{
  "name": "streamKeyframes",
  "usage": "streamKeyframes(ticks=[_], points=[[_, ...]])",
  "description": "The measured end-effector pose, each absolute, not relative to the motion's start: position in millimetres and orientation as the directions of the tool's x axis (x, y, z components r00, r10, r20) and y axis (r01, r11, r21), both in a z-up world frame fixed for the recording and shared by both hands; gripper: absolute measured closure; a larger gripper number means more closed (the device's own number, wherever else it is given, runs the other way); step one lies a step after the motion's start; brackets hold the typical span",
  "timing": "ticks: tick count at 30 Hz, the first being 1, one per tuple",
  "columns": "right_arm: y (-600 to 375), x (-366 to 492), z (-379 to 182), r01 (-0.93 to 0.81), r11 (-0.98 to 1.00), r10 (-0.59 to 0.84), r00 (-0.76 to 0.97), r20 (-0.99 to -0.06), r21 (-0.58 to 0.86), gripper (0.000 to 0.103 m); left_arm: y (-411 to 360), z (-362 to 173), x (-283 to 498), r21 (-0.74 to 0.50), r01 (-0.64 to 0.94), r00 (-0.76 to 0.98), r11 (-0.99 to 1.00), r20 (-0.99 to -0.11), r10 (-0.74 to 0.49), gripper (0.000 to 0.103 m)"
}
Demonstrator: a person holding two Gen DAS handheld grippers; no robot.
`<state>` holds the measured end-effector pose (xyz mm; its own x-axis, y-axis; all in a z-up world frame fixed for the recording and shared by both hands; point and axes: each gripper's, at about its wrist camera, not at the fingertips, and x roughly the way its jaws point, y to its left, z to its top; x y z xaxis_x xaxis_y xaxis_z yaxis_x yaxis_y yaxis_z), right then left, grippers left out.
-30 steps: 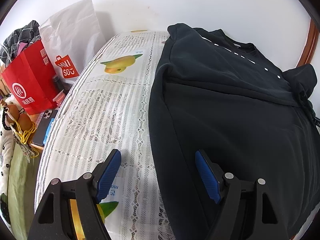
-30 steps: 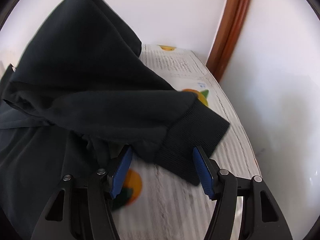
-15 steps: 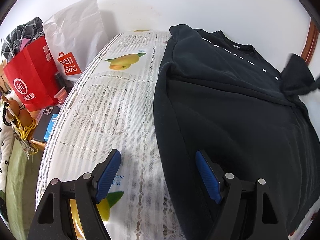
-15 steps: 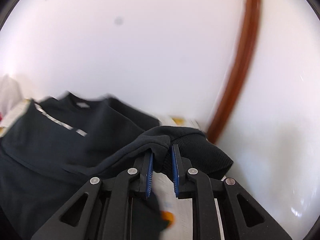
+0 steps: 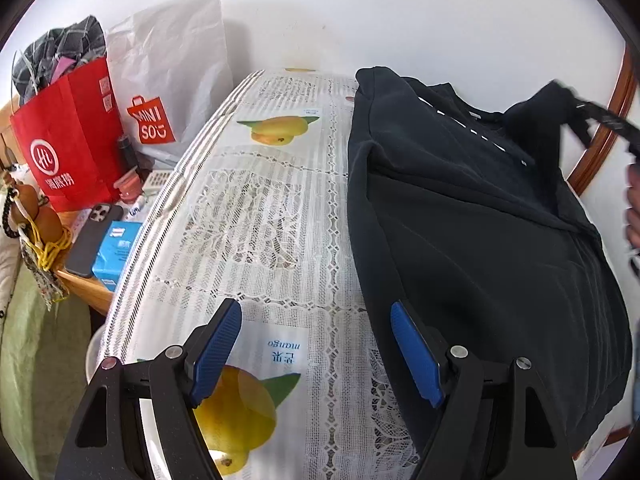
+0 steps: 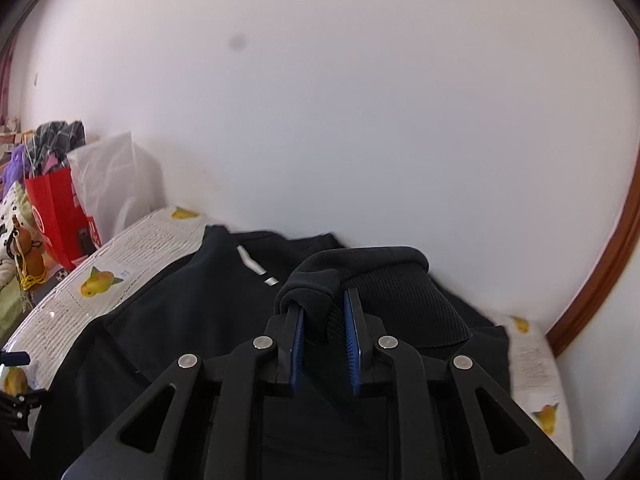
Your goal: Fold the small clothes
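Observation:
A black sweatshirt [image 5: 472, 216] lies spread on the right half of the table; it also shows in the right wrist view [image 6: 188, 320]. My right gripper [image 6: 324, 312] is shut on the sweatshirt's sleeve near its ribbed cuff [image 6: 404, 292] and holds it lifted above the garment's body. In the left wrist view the raised sleeve [image 5: 556, 116] hangs from the right gripper at the far right. My left gripper [image 5: 316, 344] is open and empty, low over the tablecloth, its right finger at the sweatshirt's near left edge.
A lace and mango-print tablecloth [image 5: 260, 216] covers the table. A red shopping bag [image 5: 68, 136] and a white Miniso bag [image 5: 168, 80] stand at the left. A phone [image 5: 94, 236] and a blue box [image 5: 116, 248] lie on a lower surface. A wall and a brown wooden frame [image 6: 600, 264] are behind.
My right gripper closed on the sleeve at the cuff and lifted it up and leftward over the sweatshirt. My left gripper stayed open and shifted slightly left.

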<state>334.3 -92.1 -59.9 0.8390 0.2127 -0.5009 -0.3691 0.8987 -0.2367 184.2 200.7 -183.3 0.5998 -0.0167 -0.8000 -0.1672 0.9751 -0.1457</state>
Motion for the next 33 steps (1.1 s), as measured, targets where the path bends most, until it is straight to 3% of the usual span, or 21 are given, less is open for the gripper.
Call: streamKeyframes(ticks=[3,7,11,13,19,27,29,33], points=[[-79.1,354.9,-88.3,-0.377,0.904,0.203,0.793,-0.575,-0.202,0.079,200.0,-187.1,187.0,-0.168,-0.151,0.591,0.974,-0.805,-0.047,0.028],[-85.6,364.6,-121.2,-0.386,0.918,0.231,0.710,-0.665,-0.094,0.046,193.2,-184.6,190.0,-0.163,-0.121,0.589,0.979,-0.806,-0.061,0.028],[-124.5,345.9,-132.3,-0.360,0.929,0.209,0.708,-0.675,-0.090,0.039,182.4,-177.4,197.0,-0.169,-0.085,0.591,0.982,-0.802,-0.086,0.028],[-152.3,334.5,-135.4,-0.344,0.937,0.211,0.699,-0.684,-0.063,0.030,170.7,-169.9,203.6,-0.157,-0.055,0.596,0.986,-0.798,-0.094,0.028],[-241.0,304.8,-130.8,-0.251,0.966,0.221,0.678,-0.701,0.063,0.030,129.7,-142.9,225.5,-0.123,0.022,0.618,0.992,-0.778,-0.110,0.028],[-322.7,271.1,-127.0,-0.139,0.990,0.125,0.717,-0.686,0.035,0.030,43.2,-111.0,267.3,-0.122,0.145,0.624,0.982,-0.759,-0.186,0.028],[-339.1,265.8,-126.1,-0.116,0.993,0.105,0.727,-0.679,0.030,0.030,18.0,-109.6,279.4,-0.163,0.189,0.612,0.968,-0.752,-0.246,0.028],[-367.6,253.1,-122.6,-0.083,0.995,0.093,0.751,-0.653,0.046,0.030,-18.9,-116.3,299.9,-0.138,0.223,0.624,0.965,-0.740,-0.250,0.030]])
